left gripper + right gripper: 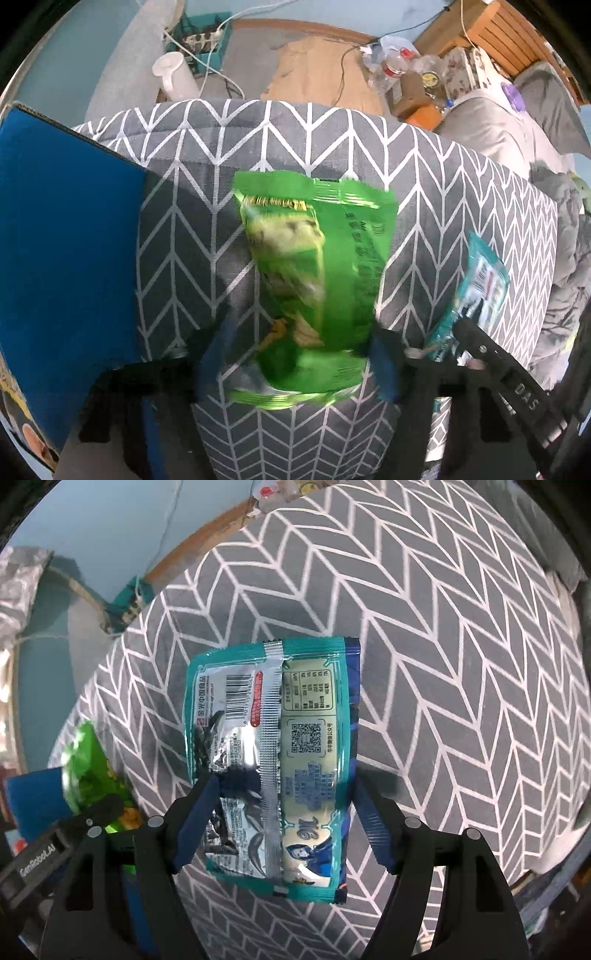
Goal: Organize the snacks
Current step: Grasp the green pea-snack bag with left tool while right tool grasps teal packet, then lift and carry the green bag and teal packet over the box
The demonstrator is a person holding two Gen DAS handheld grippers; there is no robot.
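Observation:
My left gripper (295, 354) is shut on a green snack packet (314, 280), held above the grey herringbone cloth; the packet is motion-blurred. My right gripper (280, 812) is shut on a teal snack packet (273, 760), back side up with barcode and QR code showing, held above the same cloth (461, 664). The teal packet and right gripper also show at the right of the left wrist view (476, 291). The green packet shows at the left edge of the right wrist view (85, 768).
A blue cardboard box (62, 236) stands at the left of the cloth-covered surface (443, 173). Beyond the far edge lie a floor with cables, a white cylinder (173, 74), plastic bottles (391, 70) and grey bedding (517, 122).

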